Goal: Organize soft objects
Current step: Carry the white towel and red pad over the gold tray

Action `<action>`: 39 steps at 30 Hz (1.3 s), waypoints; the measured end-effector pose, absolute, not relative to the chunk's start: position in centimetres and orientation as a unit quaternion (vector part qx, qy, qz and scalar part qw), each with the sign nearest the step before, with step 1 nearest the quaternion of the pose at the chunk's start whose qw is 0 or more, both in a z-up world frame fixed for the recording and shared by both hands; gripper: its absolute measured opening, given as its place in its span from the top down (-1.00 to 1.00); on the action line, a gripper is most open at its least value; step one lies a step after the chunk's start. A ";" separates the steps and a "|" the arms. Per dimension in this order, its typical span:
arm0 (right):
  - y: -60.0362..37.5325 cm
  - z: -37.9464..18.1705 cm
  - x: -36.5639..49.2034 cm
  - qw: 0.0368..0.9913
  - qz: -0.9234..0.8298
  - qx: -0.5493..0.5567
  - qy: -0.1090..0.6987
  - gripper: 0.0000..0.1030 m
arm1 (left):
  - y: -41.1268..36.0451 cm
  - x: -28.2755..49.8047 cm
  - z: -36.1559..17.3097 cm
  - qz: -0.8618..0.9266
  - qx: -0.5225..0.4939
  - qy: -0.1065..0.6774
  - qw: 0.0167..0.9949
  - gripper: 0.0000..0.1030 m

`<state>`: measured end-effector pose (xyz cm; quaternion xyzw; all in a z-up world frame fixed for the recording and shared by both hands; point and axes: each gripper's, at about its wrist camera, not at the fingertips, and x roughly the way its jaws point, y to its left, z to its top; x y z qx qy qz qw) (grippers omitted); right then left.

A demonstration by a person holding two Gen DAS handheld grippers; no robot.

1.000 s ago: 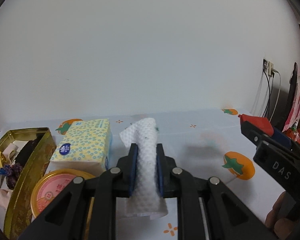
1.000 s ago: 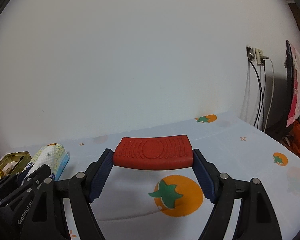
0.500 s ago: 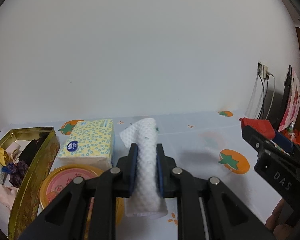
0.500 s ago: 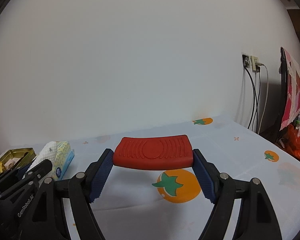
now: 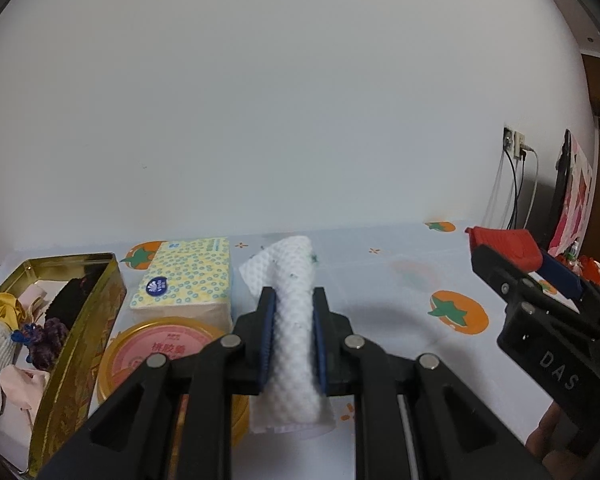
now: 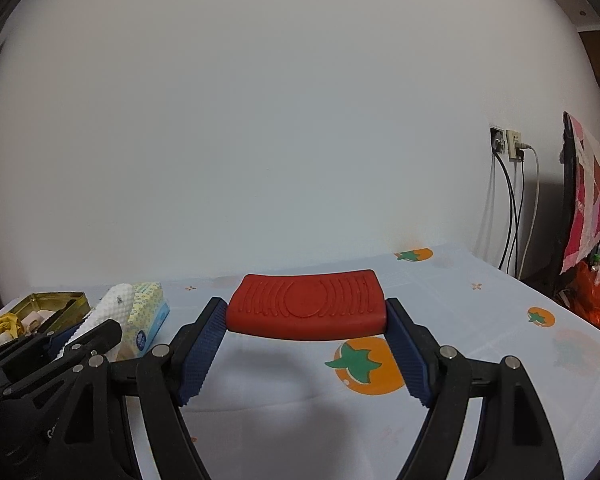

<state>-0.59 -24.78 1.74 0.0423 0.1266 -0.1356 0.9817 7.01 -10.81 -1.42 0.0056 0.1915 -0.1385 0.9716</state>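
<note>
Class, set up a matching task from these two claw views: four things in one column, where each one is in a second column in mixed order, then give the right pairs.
Things:
1. white cloth
2. red pad
3. tissue pack
4. socks

Places:
A. inside the gold tin
B. pinched in the left claw
C. on the table, beside the gold tin
D. held across the right claw

Pairs: 1-B, 2-D, 3-C, 4-A

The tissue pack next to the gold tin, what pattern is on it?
The tissue pack is pale yellow with small blue-green rings; the left wrist view shows it best.
</note>
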 end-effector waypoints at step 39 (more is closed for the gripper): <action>-15.1 1.9 -3.7 0.989 -0.084 0.079 0.091 -0.56 | -3.0 3.4 -1.2 -0.115 -0.025 0.169 0.979 0.70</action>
